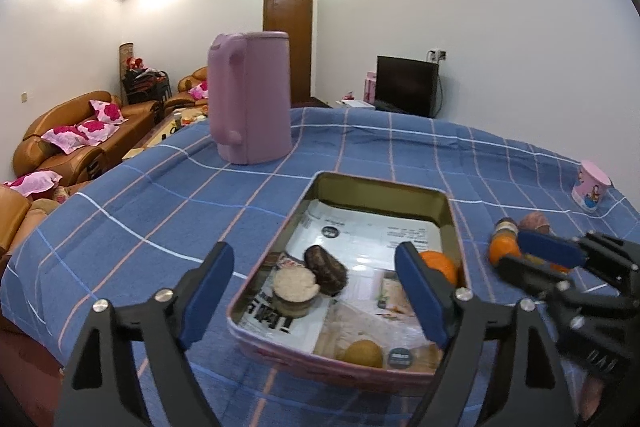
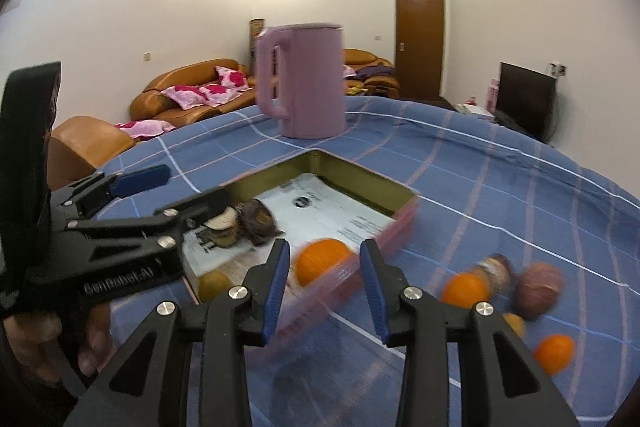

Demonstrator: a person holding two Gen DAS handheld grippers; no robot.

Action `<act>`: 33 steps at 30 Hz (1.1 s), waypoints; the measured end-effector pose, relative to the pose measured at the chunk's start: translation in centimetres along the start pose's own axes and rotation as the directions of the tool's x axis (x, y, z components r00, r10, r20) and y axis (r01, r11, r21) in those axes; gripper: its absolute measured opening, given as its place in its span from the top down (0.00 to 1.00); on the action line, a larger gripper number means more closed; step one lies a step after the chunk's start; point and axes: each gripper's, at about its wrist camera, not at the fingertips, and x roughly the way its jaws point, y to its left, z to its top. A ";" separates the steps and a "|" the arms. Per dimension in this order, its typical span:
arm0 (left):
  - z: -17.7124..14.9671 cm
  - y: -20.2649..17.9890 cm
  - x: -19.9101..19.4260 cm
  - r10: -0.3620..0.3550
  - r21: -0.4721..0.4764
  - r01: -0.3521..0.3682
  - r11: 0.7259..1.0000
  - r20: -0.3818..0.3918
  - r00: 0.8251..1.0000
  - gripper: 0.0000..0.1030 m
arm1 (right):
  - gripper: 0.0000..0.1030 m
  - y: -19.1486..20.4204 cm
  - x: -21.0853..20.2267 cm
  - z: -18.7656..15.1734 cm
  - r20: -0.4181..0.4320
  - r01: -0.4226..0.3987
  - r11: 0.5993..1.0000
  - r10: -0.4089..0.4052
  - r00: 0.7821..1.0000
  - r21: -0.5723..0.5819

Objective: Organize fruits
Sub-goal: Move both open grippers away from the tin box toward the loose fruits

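item: pink tin tray (image 1: 451, 215), open, lined with printed paper, centre of the left wrist view, resting on the blue checked desk (image 1: 160, 195).
contents: one orange (image 1: 440, 265) at the tray's right wall; a dark brown fruit (image 1: 326, 269) touching a pale cut-topped piece (image 1: 294, 287) at lower centre; a small yellow-brown fruit (image 1: 362, 353) near the bottom rim.
loose stock: in the right wrist view, lower right of the frame, outside the tray: two oranges (image 2: 466, 289), (image 2: 554, 353), a reddish-brown fruit (image 2: 538, 291), a blurred brownish piece (image 2: 494, 269) and a small yellow one (image 2: 514, 323), clustered close together.
left gripper (image 1: 316, 289): fingers spread wide, holding nothing, poised above the tray's near end.
right gripper (image 2: 324, 291): fingers parted about an orange's width, nothing between them; the tray's near corner and its orange show through the gap. view is motion-blurred.
bystanders: lilac kettle (image 1: 250, 103) upper centre, patterned paper cup (image 1: 590, 187) far right; neither belongs to the job.
handling note (judgement): next stock likely comes from the loose cluster. approach one fruit from above, pick an outer orange so the fingers do not nudge neighbours into rolling, close gently around its widest part, then set it down in the bare paper area at the tray's far end, clear of the wall.
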 end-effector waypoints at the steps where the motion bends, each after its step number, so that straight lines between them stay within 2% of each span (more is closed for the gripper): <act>1: 0.0 -0.3 -0.1 -0.007 0.005 0.007 1.000 0.001 1.000 0.17 | 0.62 -0.6 -0.5 -0.2 0.001 0.012 1.000 -0.012 1.000 0.009; 8: -0.1 -3.2 -0.8 -0.059 0.046 0.060 0.997 -0.005 0.998 0.17 | 0.62 -6.5 -3.5 -3.3 -0.056 0.151 0.984 -0.146 0.988 0.097; 14: -0.3 -6.1 -1.0 -0.095 0.093 0.097 0.991 -0.029 0.995 0.13 | 0.62 -9.7 -4.8 -5.3 -0.126 0.221 0.965 -0.204 0.971 0.143; 18: -0.5 -7.9 -1.1 -0.112 0.128 0.117 0.985 -0.044 0.993 0.13 | 0.62 -10.5 -4.7 -5.9 -0.171 0.231 0.961 -0.205 0.964 0.152; 22: -0.5 -9.4 -1.2 -0.126 0.153 0.132 0.979 -0.049 0.991 0.13 | 0.62 -10.6 -4.0 -6.2 -0.211 0.207 0.966 -0.172 0.962 0.153; 33: -0.8 -12.1 -0.4 -0.153 0.198 0.167 0.966 -0.086 0.985 0.13 | 0.62 -10.7 -2.2 -5.8 -0.266 0.180 0.971 -0.134 0.954 0.156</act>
